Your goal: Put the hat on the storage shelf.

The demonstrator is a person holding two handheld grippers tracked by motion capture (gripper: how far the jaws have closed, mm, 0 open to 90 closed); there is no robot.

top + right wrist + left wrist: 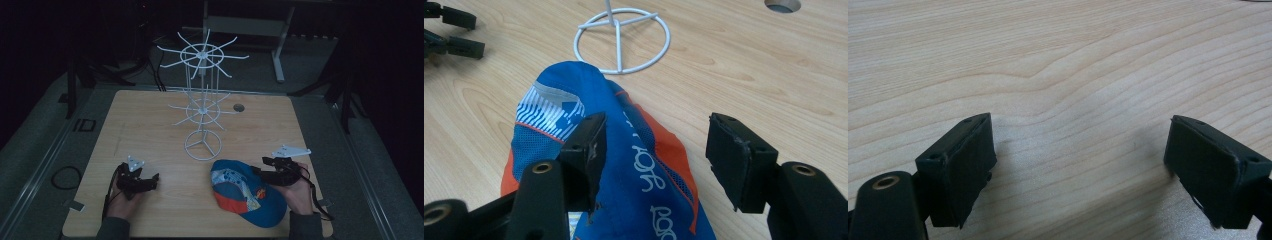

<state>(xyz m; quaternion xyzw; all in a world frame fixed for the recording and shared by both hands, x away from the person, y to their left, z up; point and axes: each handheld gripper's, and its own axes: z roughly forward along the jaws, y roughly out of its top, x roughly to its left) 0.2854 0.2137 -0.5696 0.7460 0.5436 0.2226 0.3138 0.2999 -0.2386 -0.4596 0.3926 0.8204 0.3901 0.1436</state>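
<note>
A blue and orange cap (247,192) is lying on the near right of the counter (150,125), its long axis running from near right to far left, brim toward the near right. The right gripper (261,166) is hovering over it, fingers (586,145) spread, pinching nothing. At near left, the left gripper (152,180) is sitting with fingers (960,160) spread over bare wood. Farther off, a white wire rack (202,100) is standing.

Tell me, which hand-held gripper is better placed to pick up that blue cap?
The right hand-held gripper. Its open jaws already straddle the blue cap, beside the white wire stand. The left hand-held gripper is open over bare table, away from the cap.
</note>
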